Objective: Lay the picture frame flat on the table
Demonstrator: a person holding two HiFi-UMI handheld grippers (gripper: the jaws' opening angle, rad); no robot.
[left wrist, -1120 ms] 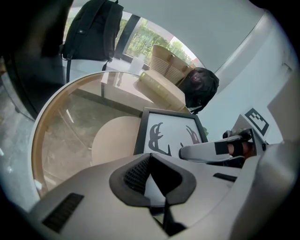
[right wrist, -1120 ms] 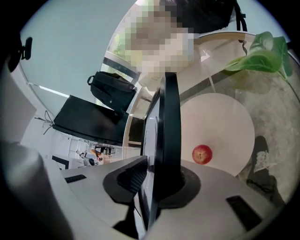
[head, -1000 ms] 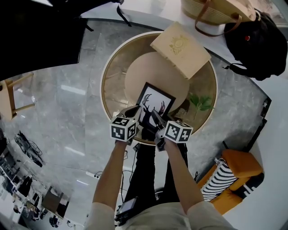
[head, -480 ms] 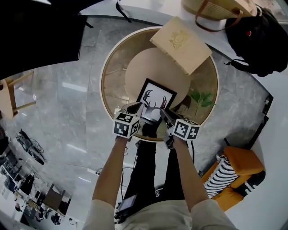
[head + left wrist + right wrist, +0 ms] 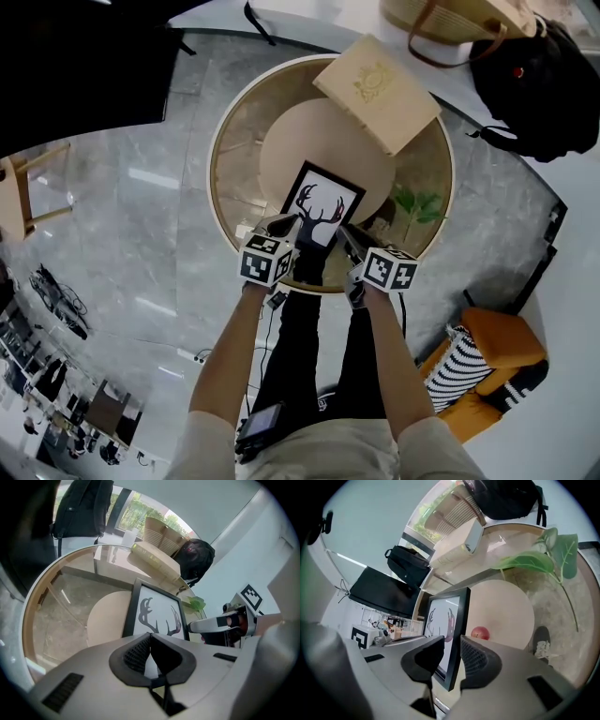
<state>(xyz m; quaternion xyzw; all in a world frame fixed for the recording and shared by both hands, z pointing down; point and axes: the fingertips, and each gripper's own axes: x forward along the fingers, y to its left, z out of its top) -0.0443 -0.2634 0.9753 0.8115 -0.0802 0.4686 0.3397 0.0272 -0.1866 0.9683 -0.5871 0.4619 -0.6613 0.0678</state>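
The black picture frame (image 5: 321,202) with an antler print stands nearly upright near the front of the round glass table (image 5: 217,187). My right gripper (image 5: 343,235) holds its right edge. In the right gripper view the frame (image 5: 449,616) runs edge-on between the two pads of that gripper (image 5: 452,641), which are shut on it. My left gripper (image 5: 286,225) is at the frame's lower left. In the left gripper view its tips (image 5: 150,637) meet in front of the frame's (image 5: 157,613) bottom edge. I cannot see whether they pinch anything.
A pale wooden box (image 5: 375,92) lies on the table's far side, and a green leaf sprig (image 5: 417,208) lies at the right. A black bag (image 5: 539,84) and a basket (image 5: 450,23) are beyond. A small red round thing (image 5: 479,632) shows under the glass.
Both grippers and the frame have shifted a little forward over the table. The right gripper's hold on the frame looks the same.
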